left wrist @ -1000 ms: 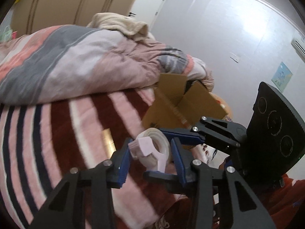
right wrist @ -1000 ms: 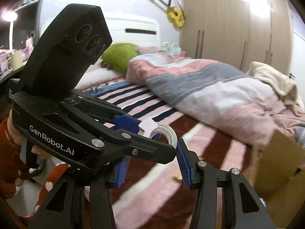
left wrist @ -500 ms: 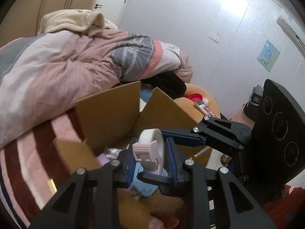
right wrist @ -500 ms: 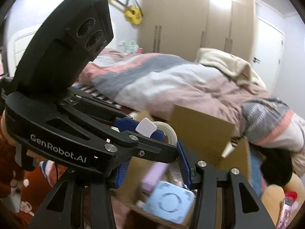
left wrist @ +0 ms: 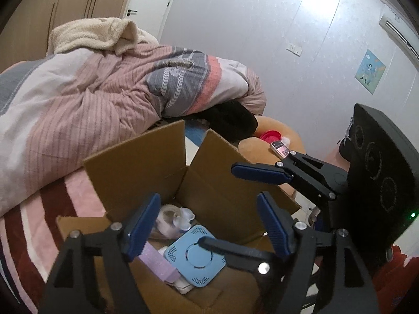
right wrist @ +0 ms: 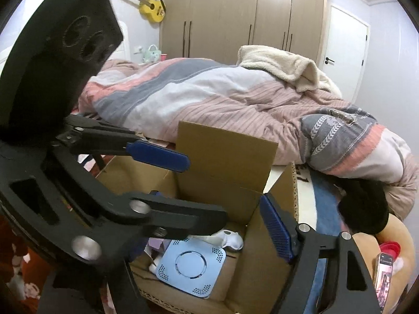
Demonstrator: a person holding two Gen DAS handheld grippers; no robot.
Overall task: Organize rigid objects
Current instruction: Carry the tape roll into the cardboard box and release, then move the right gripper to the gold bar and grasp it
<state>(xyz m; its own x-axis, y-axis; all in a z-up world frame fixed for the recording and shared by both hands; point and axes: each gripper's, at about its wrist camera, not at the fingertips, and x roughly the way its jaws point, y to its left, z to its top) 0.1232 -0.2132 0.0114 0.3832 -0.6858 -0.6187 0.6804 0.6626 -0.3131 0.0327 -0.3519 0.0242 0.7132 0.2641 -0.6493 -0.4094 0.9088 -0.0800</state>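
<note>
An open cardboard box sits on the bed. Inside lie a light blue square device, a purple box, and the white tape roll with its pink holder. My left gripper is open and empty, just above the box opening. My right gripper is also open and empty beside it, over the same box. In the left wrist view one blue finger of the right gripper crosses the box. In the right wrist view a blue finger of the left gripper does the same.
A striped pink and grey duvet with a cream blanket lies behind the box. A black cushion, a phone and a red lid on a tan surface are to the right. Wardrobe and door stand behind.
The left gripper carried the tape roll from over the bed to the box, then opened; the roll now lies inside the box. The right gripper opened too.
</note>
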